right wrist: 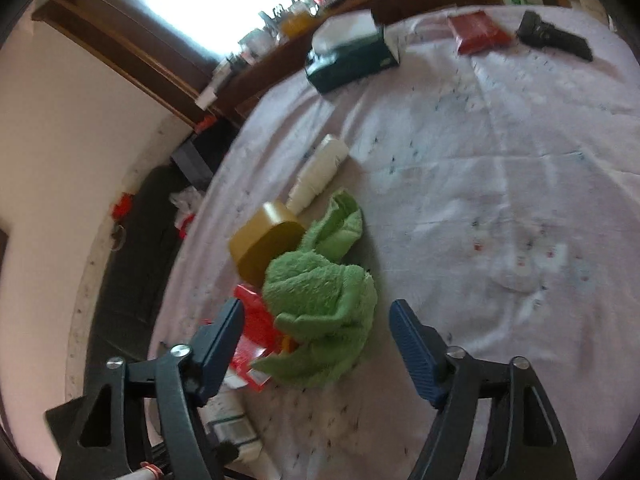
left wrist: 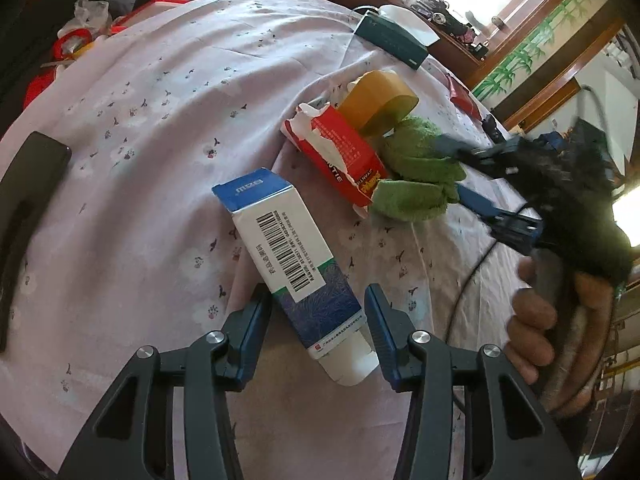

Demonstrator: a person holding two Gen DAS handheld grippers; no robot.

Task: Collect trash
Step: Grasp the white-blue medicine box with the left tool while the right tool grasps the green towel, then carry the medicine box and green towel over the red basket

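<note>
I see a desk under a pale flowered cloth [left wrist: 168, 92]. On it: blue-white carton [left wrist: 296, 264], torn red box [left wrist: 340, 152], yellow box [left wrist: 376, 100], green towel [right wrist: 320, 296], teal box [left wrist: 390, 40], white cups [right wrist: 320, 168].

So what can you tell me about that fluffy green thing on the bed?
The green cloth looks like a soft, fuzzy towel, crumpled into a loose heap with one flap sticking up. It lies on the pale flowered sheet, leaning against the yellow box and covering part of the torn red carton. The right gripper is open, one finger on each side of the cloth, not yet squeezing it.
</note>
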